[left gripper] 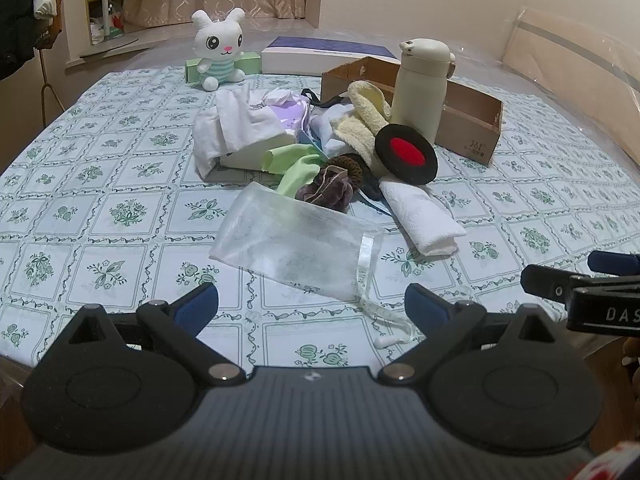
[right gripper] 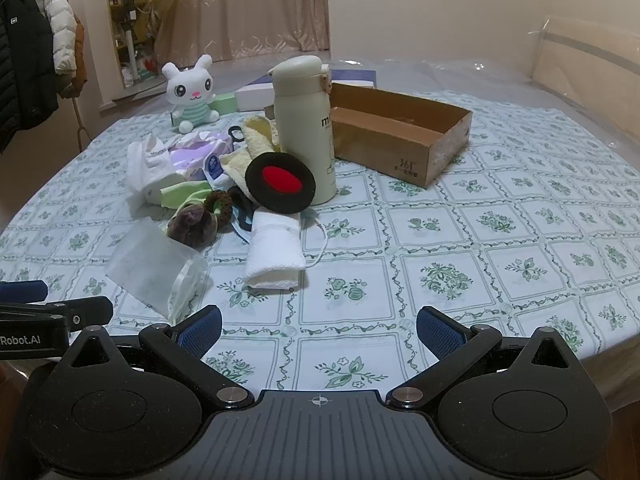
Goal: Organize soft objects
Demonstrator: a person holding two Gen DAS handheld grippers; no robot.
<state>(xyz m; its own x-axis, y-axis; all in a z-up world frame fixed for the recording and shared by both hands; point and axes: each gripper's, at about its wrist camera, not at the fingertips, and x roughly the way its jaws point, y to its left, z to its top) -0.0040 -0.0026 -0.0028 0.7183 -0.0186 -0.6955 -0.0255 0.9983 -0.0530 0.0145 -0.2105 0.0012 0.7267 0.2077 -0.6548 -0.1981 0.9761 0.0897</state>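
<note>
A heap of soft items lies mid-table: a sheer white mesh pouch (left gripper: 296, 240) (right gripper: 154, 268), a folded white towel (left gripper: 422, 216) (right gripper: 274, 248), a purple scrunchie (left gripper: 326, 188) (right gripper: 192, 226), a brown hair tie (right gripper: 219, 203), a black pad with a red centre (left gripper: 406, 154) (right gripper: 280, 184), green cloth (left gripper: 296, 166), cream fluffy cloth (left gripper: 362, 118) and white fabric (left gripper: 228, 128). An open cardboard box (left gripper: 468, 120) (right gripper: 400, 136) stands behind. My left gripper (left gripper: 312, 306) is open just short of the pouch. My right gripper (right gripper: 320, 330) is open over bare tablecloth.
A cream flask (left gripper: 420, 88) (right gripper: 304, 128) stands upright against the box. A white plush rabbit (left gripper: 220, 50) (right gripper: 192, 92), a green carton (left gripper: 244, 62) and a flat white-and-blue box (left gripper: 328, 54) sit at the far edge. Coats (right gripper: 32, 60) hang at the left.
</note>
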